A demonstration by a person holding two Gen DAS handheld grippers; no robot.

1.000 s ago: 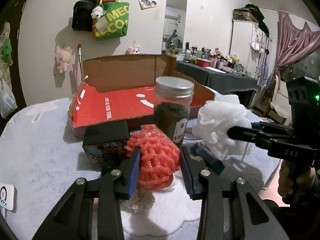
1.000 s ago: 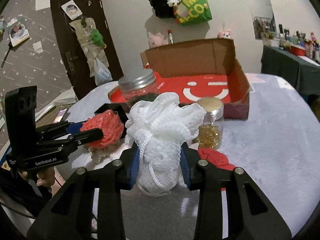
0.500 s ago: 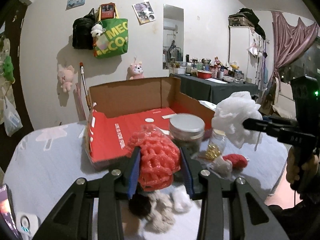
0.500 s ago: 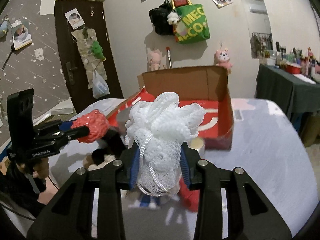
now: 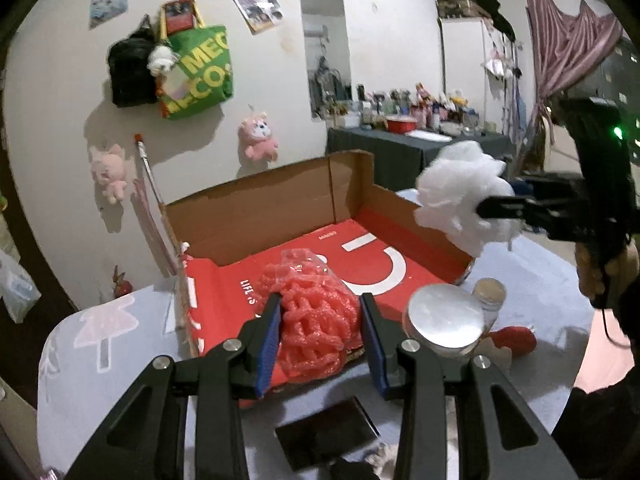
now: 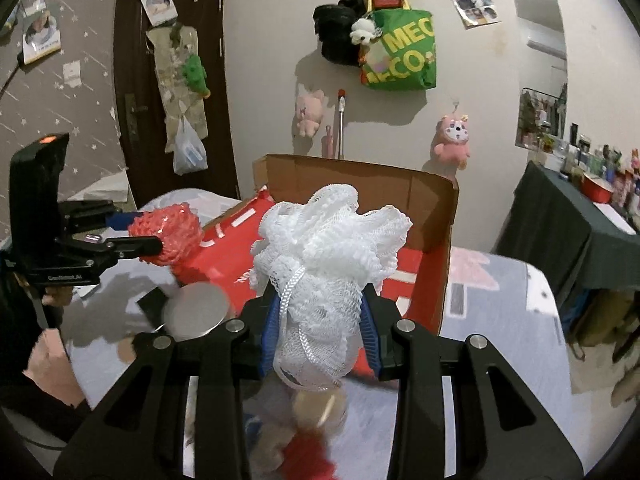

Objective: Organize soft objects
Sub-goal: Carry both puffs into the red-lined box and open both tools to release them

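- Both grippers have risen since a second ago; the jars now sit below them.
- The left gripper (image 5: 320,332) pinches a knobbly coral-red mesh bath pouf (image 5: 314,320) above the near edge of the red-lined cardboard box (image 5: 280,208), printed "LIFE'S", probably.
- The right gripper (image 6: 320,328) pinches a frilly white net bath pouf (image 6: 324,252) before the box.

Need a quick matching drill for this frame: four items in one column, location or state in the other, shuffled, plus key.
Items:
1. red mesh puff
2. white mesh puff
3. silver-lidded jar
4. green tote bag

States:
A. hanging on the wall
B. clamped in the right tool
C. standing on the table beside the cardboard box
D. clamped in the left tool

Pairs: 1-D, 2-B, 3-C, 4-A
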